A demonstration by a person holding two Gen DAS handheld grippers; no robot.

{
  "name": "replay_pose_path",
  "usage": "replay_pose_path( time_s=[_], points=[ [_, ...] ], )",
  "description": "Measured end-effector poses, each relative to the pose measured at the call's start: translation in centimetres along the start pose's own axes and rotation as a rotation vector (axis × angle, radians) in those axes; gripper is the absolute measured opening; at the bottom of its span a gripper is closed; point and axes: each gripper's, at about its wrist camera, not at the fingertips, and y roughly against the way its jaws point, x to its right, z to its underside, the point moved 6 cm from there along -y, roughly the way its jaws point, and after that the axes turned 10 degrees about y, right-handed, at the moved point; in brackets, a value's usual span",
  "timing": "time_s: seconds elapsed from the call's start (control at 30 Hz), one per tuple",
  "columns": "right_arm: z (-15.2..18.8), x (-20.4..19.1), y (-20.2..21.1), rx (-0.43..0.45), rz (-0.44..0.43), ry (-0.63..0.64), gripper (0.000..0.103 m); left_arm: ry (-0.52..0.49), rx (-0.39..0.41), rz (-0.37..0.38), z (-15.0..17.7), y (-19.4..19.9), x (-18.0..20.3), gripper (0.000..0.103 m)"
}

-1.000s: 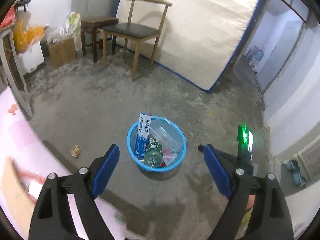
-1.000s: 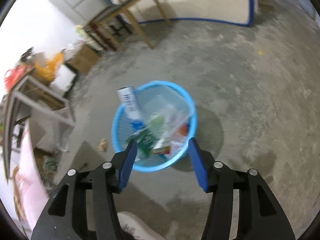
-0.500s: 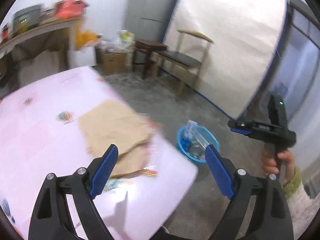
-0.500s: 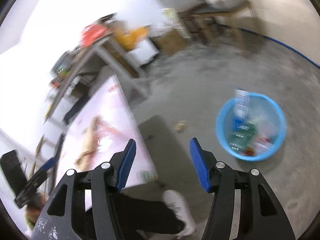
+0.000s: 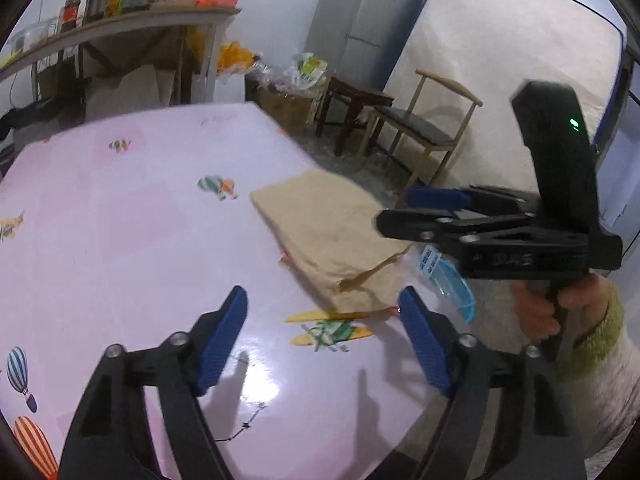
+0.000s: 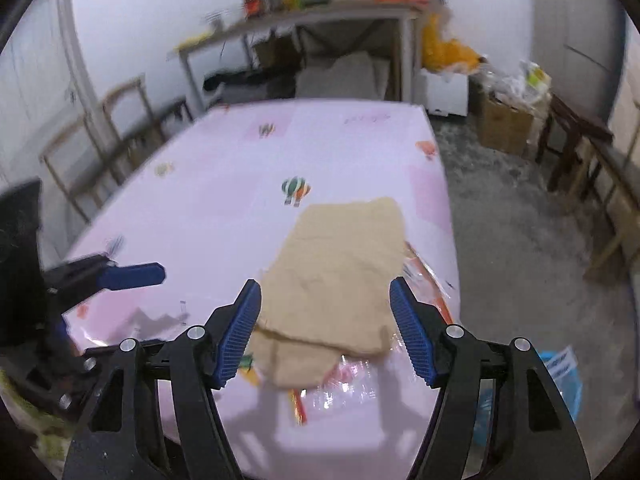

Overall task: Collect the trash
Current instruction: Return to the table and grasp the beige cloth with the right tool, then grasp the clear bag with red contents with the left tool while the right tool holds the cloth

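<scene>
Both grippers hover empty over the pink table (image 6: pixel 224 208): left gripper (image 5: pixel 322 334) narrowing yet open, right gripper (image 6: pixel 325 330) widening above the brown paper bag (image 6: pixel 340 280) at the table's right edge.

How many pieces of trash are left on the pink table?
2 that I can see: a brown paper bag near the table's right edge, and a clear plastic wrapper with orange print partly under it at the near corner. More may be hidden beneath the bag.

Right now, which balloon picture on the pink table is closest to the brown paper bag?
The green-and-orange balloon pair, printed just left of the brown paper bag. The striped balloons sit far away at the pink table edge.
</scene>
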Motion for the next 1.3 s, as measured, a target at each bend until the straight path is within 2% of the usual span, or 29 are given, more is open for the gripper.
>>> replay_pose_path(
  time_s=[0.13,0.27,0.37,0.43,0.57,0.67,0.73,0.9,1.07,1.2,1.3],
  points=[
    [-0.1,-0.5,-3.5,-0.104,0.043,0.048,0.060,0.066,-0.051,0.021,0.3,-1.0,-1.9,0.058],
    [0.8,-0.2,-5.5,-0.163,0.075,0.037,0.050,0.086,-0.056,0.032,0.4,-1.0,-2.6,0.057],
    [1.1,0.3,-5.3,-0.170,0.068,0.003,0.035,0.097,-0.051,0.041,0.5,-0.6,-3.1,0.056],
    [0.7,-0.2,-5.5,-0.171,0.023,-0.034,0.016,0.104,-0.043,0.042,0.4,-0.4,-3.7,0.056],
    [0.8,-2.3,-5.9,-0.183,-0.061,-0.062,0.004,0.119,-0.031,0.033,0.4,0.2,-4.7,0.056],
    [0.6,-4.7,-6.1,-0.167,-0.109,-0.055,0.004,0.141,-0.030,0.012,1.1,1.2,-6.0,0.056],
    [0.3,-6.8,-6.4,-0.155,-0.181,-0.067,0.004,0.153,-0.028,-0.006,1.7,1.9,-6.9,0.056],
    [-0.9,-11.3,-7.2,-0.132,-0.285,-0.039,0.003,0.202,-0.014,-0.054,2.9,3.8,-9.0,0.056],
    [-3.5,-10.9,-5.7,-0.025,-0.389,-0.137,0.003,0.229,0.024,-0.081,3.6,5.8,-10.4,0.056],
    [-5.1,-9.2,-3.3,0.066,-0.434,-0.219,0.003,0.227,0.047,-0.078,3.5,6.3,-10.7,0.056],
    [-5.7,-7.9,-0.6,0.143,-0.440,-0.272,0.003,0.216,0.041,-0.048,3.2,6.1,-10.2,0.056]
  ],
)
